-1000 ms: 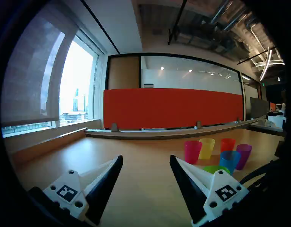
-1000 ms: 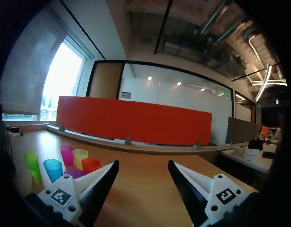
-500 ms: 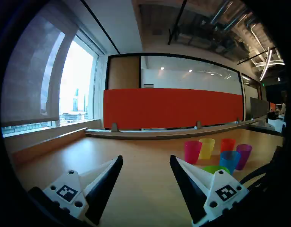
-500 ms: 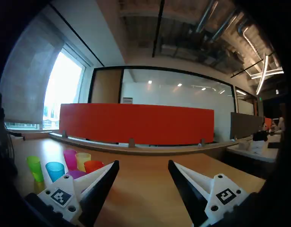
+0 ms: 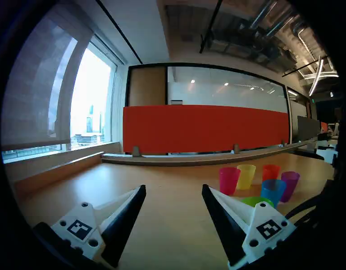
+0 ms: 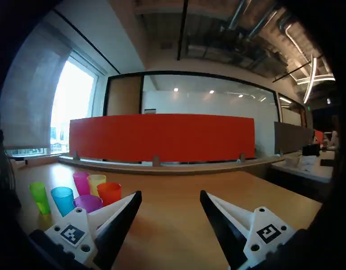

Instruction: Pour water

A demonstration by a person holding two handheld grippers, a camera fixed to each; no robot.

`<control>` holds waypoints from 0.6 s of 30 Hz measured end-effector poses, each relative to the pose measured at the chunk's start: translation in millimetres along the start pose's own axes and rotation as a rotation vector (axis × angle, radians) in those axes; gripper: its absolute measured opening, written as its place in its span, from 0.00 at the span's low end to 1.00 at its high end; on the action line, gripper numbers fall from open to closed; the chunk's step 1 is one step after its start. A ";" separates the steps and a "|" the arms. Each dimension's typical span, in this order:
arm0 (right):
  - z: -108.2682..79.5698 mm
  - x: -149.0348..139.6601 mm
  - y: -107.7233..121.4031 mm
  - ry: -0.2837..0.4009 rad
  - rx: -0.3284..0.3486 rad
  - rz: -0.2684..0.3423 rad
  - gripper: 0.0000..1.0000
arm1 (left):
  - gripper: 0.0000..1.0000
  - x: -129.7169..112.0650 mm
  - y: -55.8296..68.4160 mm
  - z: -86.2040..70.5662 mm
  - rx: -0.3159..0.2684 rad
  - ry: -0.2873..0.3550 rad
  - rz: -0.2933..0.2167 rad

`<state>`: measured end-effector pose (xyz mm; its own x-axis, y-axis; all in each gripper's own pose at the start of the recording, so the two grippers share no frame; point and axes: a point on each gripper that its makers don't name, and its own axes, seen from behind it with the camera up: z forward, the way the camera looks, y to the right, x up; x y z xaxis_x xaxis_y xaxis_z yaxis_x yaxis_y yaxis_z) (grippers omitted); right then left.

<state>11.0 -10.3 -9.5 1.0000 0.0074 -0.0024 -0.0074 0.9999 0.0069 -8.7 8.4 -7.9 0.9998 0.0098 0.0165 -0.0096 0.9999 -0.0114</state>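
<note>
Several coloured plastic cups stand in a cluster on the wooden table (image 5: 173,234). In the left gripper view they are to the right: pink cup (image 5: 228,180), yellow cup (image 5: 246,175), orange cup (image 5: 270,172), purple cup (image 5: 290,184), blue cup (image 5: 273,191), and a green cup (image 5: 254,200) partly hidden behind my right finger. My left gripper (image 5: 173,188) is open and holds nothing. In the right gripper view the cluster is low on the left: green cup (image 6: 39,197), blue cup (image 6: 63,200), pink cup (image 6: 81,182), yellow cup (image 6: 96,181), orange cup (image 6: 109,192), purple cup (image 6: 87,202). My right gripper (image 6: 170,194) is open with nothing in it.
A red divider panel (image 5: 204,128) runs along the table's far edge, with a glass wall behind it. A bright window (image 5: 89,108) and its sill line the left side. Another desk with white items (image 6: 308,166) stands to the right.
The right gripper has shifted and levelled out, so the cups look nearer and the purple one shows more fully. The left gripper has stayed still. Both stay open.
</note>
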 end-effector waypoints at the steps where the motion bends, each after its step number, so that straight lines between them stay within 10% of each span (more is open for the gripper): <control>1: 0.4 -1.2 -0.1 -0.001 0.000 0.001 1.00 | 0.92 -0.1 0.0 0.0 0.000 0.000 0.000; 18: 2.4 -5.0 1.8 -0.018 -0.003 0.005 1.00 | 0.92 -0.3 -0.5 -0.3 0.000 0.000 0.000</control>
<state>6.0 -8.5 -7.1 0.9998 0.0121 0.0154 -0.0122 0.9999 0.0041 -8.9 7.9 -8.2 0.9998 0.0101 0.0166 -0.0099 0.9999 -0.0113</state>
